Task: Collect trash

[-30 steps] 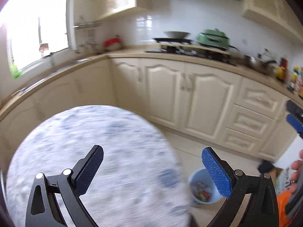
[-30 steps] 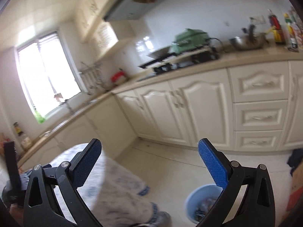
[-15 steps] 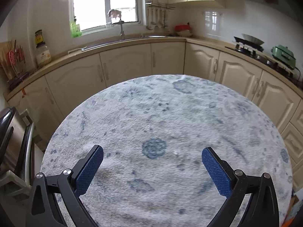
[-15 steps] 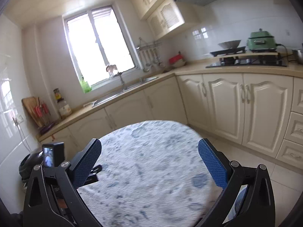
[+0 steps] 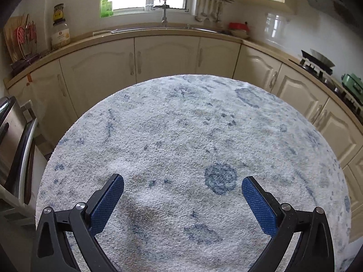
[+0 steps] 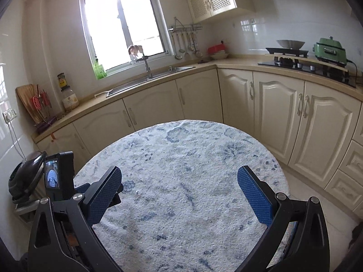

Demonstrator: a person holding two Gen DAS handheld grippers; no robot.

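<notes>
My left gripper point(image 5: 182, 192) is open and empty, held low over a round table covered with a white and blue speckled cloth point(image 5: 192, 136). My right gripper point(image 6: 179, 185) is open and empty over the same cloth point(image 6: 181, 158). The left gripper's body with its small camera screen point(image 6: 53, 173) shows at the left of the right wrist view. No trash shows on the cloth in either view. No bin is in view.
Cream kitchen cabinets point(image 6: 283, 113) wrap around behind the table. A sink point(image 6: 147, 77) sits under the window. A stove with a green pot point(image 6: 329, 49) is at the right. A dark appliance point(image 6: 25, 174) and a metal rack point(image 5: 13, 147) stand at the left.
Both grippers swung left, away from the blue bin on the floor by the drawers, to face the table. The table top now fills both views. Both stayed open.
</notes>
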